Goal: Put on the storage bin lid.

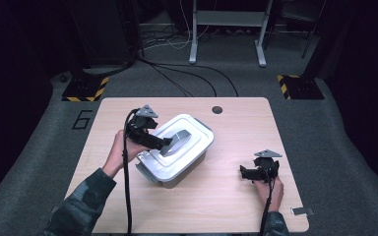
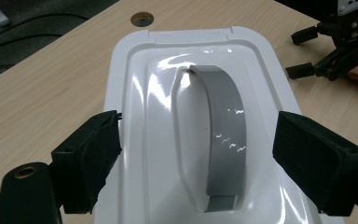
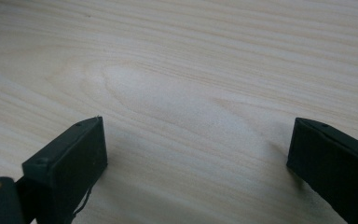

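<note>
A white lidded plastic box [image 1: 187, 147] sits at an angle left of the table's middle. Its lid [image 2: 135, 70] has a grey arched handle [image 2: 223, 126] set in a recess. My left gripper [image 1: 166, 143] hangs just over that lid, and in the left gripper view my left gripper [image 2: 198, 161] stands open, one jaw on each side of the handle with a gap to it. My right gripper [image 1: 247, 173] rests low over bare wood near the table's right front. In the right gripper view my right gripper [image 3: 198, 158] is open with nothing between its jaws.
The light wooden table [image 1: 236, 128] has a round cable hole [image 1: 217, 109] at its far edge. A small silver tag [image 1: 302, 211] lies at the front right corner. Cables, striped stand bases [image 1: 84, 89] and desk legs stand on the carpet beyond.
</note>
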A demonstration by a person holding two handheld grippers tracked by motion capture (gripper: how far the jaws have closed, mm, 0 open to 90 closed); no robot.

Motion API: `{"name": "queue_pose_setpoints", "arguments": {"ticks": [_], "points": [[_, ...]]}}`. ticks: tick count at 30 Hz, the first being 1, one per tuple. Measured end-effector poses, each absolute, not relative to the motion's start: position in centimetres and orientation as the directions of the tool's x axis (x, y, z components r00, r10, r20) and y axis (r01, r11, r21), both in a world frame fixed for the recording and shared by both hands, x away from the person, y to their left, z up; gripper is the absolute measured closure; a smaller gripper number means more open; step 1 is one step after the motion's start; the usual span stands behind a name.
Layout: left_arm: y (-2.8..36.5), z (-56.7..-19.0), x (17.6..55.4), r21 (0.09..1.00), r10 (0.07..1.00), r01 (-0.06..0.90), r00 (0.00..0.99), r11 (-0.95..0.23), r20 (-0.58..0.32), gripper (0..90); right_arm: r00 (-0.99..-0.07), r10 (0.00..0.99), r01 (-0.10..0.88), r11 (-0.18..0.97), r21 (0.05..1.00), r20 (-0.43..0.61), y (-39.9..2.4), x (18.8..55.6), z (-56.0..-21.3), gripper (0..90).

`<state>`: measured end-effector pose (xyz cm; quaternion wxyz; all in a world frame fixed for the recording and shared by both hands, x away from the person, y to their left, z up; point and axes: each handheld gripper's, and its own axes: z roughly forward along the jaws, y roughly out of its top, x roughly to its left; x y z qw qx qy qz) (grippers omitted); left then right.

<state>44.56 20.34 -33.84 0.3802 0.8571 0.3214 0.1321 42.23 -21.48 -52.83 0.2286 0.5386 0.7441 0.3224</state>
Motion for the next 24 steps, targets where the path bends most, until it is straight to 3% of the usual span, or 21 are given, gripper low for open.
{"name": "queue_pose_setpoints", "arguments": {"ticks": [11, 24], "points": [[24.6, -32.5, 44.4, 0.75, 0.702, 0.461, 0.712, -0.475, 0.007, 8.8, -0.315, 0.949, 0.653, 0.211, 0.727, 0.008, -21.5, 42.2, -52.8, 4.0], [29.0, -33.5, 44.3, 0.741, 0.765, 0.514, 0.644, -0.433, 0.0, 6.9, -0.314, 0.949, 0.654, 0.21, 0.727, 0.008, -21.5, 42.2, -52.8, 4.1]]}}
